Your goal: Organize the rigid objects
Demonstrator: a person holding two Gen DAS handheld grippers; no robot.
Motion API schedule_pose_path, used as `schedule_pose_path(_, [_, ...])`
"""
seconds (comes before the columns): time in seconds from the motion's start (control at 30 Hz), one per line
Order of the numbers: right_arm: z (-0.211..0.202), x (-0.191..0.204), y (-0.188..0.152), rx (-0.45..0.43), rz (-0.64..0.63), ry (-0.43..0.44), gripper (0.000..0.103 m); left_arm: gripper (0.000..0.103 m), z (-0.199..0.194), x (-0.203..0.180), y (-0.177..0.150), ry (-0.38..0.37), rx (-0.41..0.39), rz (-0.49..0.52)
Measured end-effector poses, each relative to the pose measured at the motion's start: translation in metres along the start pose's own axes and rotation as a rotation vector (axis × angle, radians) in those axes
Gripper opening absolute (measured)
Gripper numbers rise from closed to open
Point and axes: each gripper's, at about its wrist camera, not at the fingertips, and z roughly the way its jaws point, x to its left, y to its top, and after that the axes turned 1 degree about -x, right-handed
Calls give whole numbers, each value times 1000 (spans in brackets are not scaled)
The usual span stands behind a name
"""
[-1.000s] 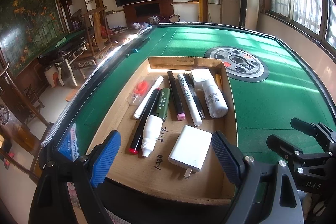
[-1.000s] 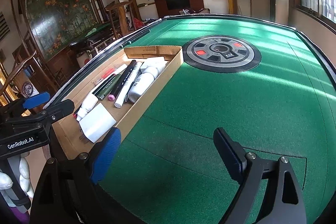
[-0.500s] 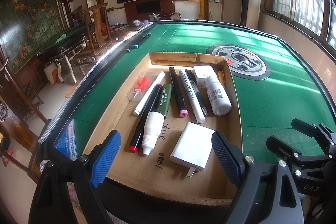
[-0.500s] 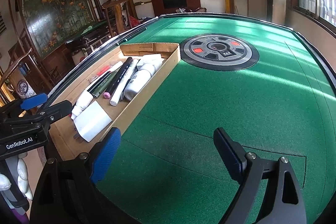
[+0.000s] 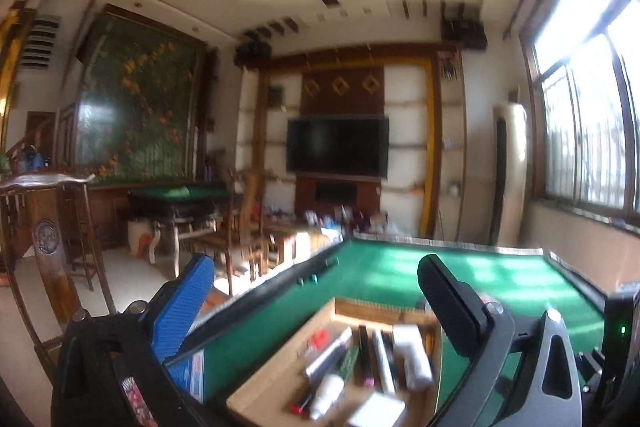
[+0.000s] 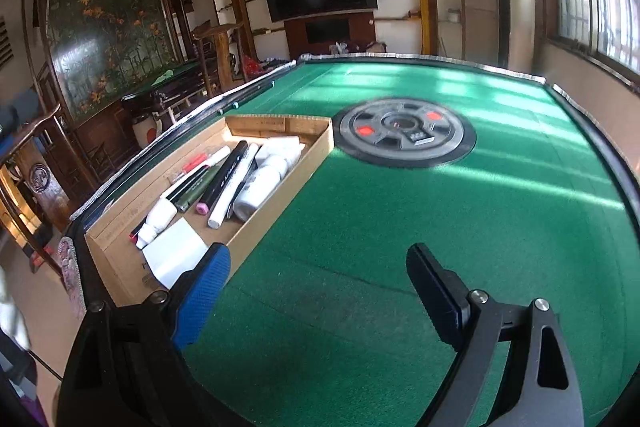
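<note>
A shallow cardboard box (image 6: pixel 312 151) lies on the green felt table (image 6: pixel 440 227) near its left edge. It holds several markers (image 6: pixel 230 171), a white bottle (image 6: pixel 260 187), a small white tube (image 6: pixel 158 219) and a white charger block (image 6: pixel 174 257). The box also shows, blurred, in the left wrist view (image 5: pixel 264 375). My left gripper (image 5: pixel 316 299) is open, empty and tilted up, well above the box. My right gripper (image 6: pixel 320 275) is open and empty over bare felt, right of the box's near corner.
A round black centre panel (image 6: pixel 408 139) with red buttons sits mid-table. Two pens (image 6: pixel 248 93) lie on the table's left rail. Wooden chairs (image 5: pixel 52 227) and another table (image 5: pixel 176 195) stand left of the table. Windows run along the right wall.
My left gripper has swung sharply upward, so its view now shows the room and ceiling, with the box low in frame. My right gripper has tilted up slightly. Both stay open.
</note>
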Motion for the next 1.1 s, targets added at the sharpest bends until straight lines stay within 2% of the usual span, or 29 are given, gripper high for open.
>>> schedule_pose_path(0.03, [-8, 2, 6, -40, -16, -25, 89, 102, 0, -5, 6, 11, -13, 2])
schedule_pose_path(0.07, [-17, 4, 12, -83, -29, -51, 89, 102, 5, -13, 12, 8, 14, 29])
schedule_pose_path(0.1, [-23, 4, 19, -123, -36, -77, 92, 102, 13, -24, 16, -16, 67, 73])
schedule_pose_path(0.13, [-31, 5, 25, -168, -42, -104, 101, 102, 20, -33, 19, -67, 116, 107])
schedule_pose_path(0.17, [-39, 5, 30, -214, -48, -127, 103, 102, 25, -40, 20, -120, 160, 114])
schedule_pose_path(0.23, [-48, 3, 37, -274, -60, -150, 103, 102, 32, -46, 16, -151, 231, 78])
schedule_pose_path(0.33, [-44, 0, 36, -224, -61, -141, 103, 102, 39, -53, 5, -157, 318, 69])
schedule_pose_path(0.53, [-21, -1, 14, -89, -20, -52, 103, 102, 57, -49, -22, 12, 452, 94])
schedule_pose_path(0.7, [-12, 20, 4, -41, -68, 6, 103, 102, 73, -36, -37, 58, 519, 78])
schedule_pose_path(0.9, [-7, 49, -3, -20, -175, 28, 103, 102, 80, -29, -49, 66, 561, 77])
schedule_pose_path(1.1, [-2, 53, -2, -2, -184, 41, 103, 102, 90, -21, -58, 37, 650, 54])
